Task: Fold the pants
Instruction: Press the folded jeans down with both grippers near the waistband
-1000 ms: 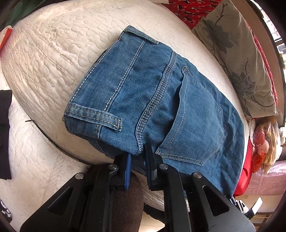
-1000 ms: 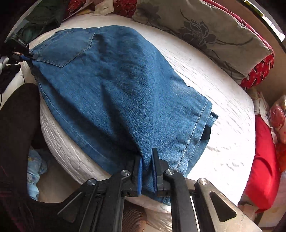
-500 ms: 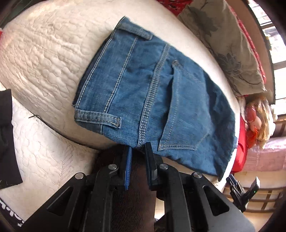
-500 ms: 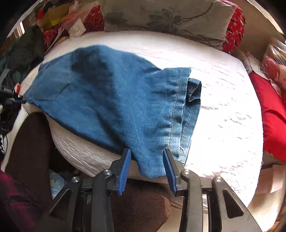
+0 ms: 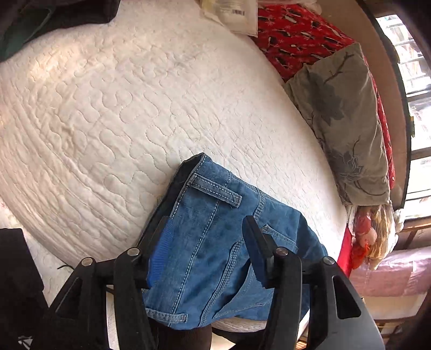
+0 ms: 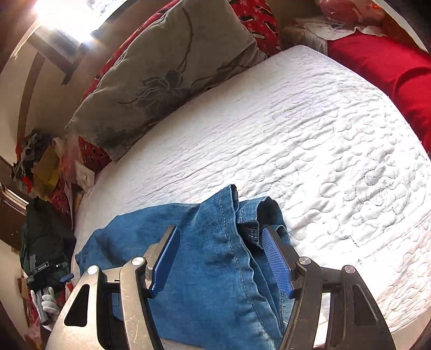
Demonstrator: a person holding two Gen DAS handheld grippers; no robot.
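Blue jeans lie folded at the near edge of a white quilted mattress [image 5: 134, 107]. In the left wrist view the waistband end [image 5: 215, 242] with a belt loop and back pocket lies between the wide-open fingers of my left gripper [image 5: 207, 231]. In the right wrist view the hem end of the jeans [image 6: 223, 242] lies between the wide-open fingers of my right gripper [image 6: 221, 239]. Neither gripper clamps the cloth. The left gripper also shows far left in the right wrist view [image 6: 51, 277].
A grey flowered pillow [image 5: 347, 113] [image 6: 167, 70] lies along the mattress's far side on red patterned bedding [image 5: 299, 40]. A red cloth [image 6: 390, 70] lies at the right. Dark clothes [image 5: 54, 18] and clutter [image 6: 37, 167] sit beyond the mattress [image 6: 323, 150].
Both grippers went from shut on the jeans' near edge to wide open. Both views now sit closer over the jeans' ends, tilted up toward the mattress.
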